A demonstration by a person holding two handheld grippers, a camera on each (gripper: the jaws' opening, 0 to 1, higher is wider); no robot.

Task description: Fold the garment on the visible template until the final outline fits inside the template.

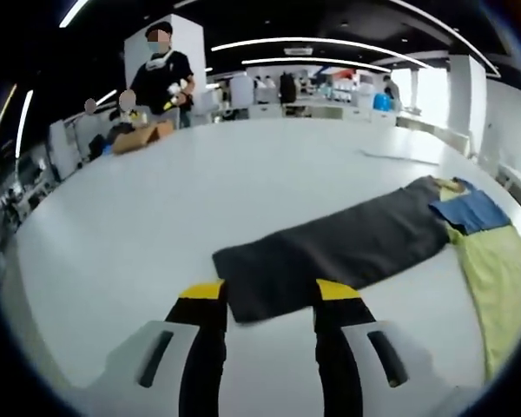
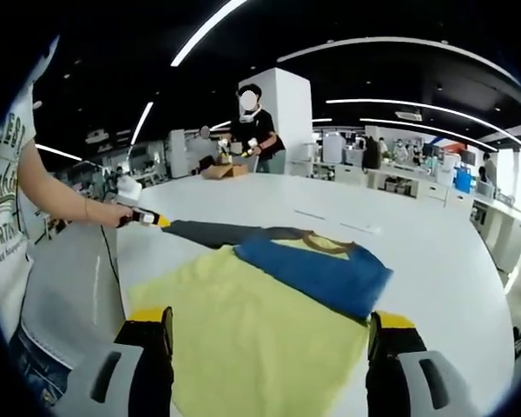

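A yellow, blue and grey long-sleeved garment [image 2: 269,321] was spread flat on the white tabletop [image 2: 434,261]. Its grey sleeve [image 1: 330,252] was stretched out, its cuff lying between the parted left tongs [image 1: 269,300]. The right tongs [image 2: 269,326] were held wide open over the yellow body, gripping nothing.

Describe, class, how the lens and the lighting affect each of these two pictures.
Left gripper view: fisheye bends the white table into a dome; the grey sleeve looks soft, slightly blurred. Right gripper view: ceiling light strips curve into arcs; the yellow garment is evenly lit, with no hard shadows.
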